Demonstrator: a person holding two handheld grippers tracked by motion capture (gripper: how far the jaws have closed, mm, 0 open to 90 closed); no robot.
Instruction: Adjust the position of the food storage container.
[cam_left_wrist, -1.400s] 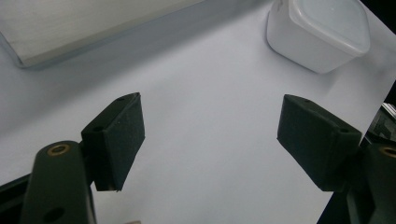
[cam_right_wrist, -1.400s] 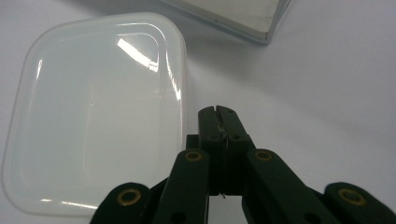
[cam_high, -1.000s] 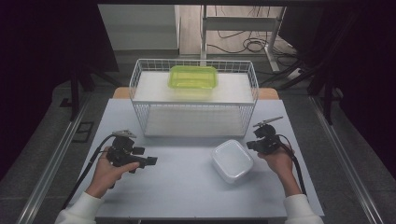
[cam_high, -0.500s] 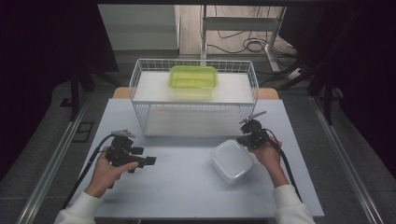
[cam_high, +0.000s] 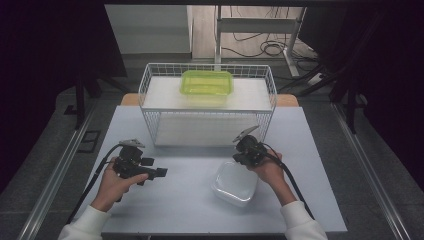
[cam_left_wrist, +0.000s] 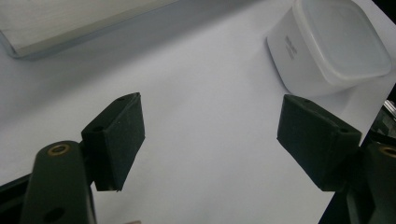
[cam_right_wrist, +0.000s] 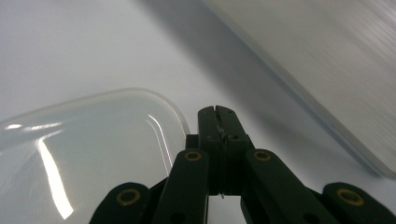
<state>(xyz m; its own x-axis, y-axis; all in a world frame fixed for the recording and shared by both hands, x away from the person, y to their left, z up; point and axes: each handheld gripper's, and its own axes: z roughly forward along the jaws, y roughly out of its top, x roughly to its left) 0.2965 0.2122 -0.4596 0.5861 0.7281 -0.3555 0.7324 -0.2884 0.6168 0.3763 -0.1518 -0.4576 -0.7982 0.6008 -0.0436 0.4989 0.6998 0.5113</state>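
Lower left of the high view, the left gripper (cam_high: 159, 173) rests on the table (cam_high: 190, 200) with jaws wide apart and nothing between them. Lower centre-right, the clear lidded container (cam_high: 235, 182) sits on the table in front of the wire basket (cam_high: 207, 107), with the right gripper (cam_high: 239, 154) at its far edge, jaws pressed together on nothing. Container looks light, stiff, smooth plastic, likely slippery and prone to sliding; best taken across a side wall or under the lid rim (cam_right_wrist: 180, 119).
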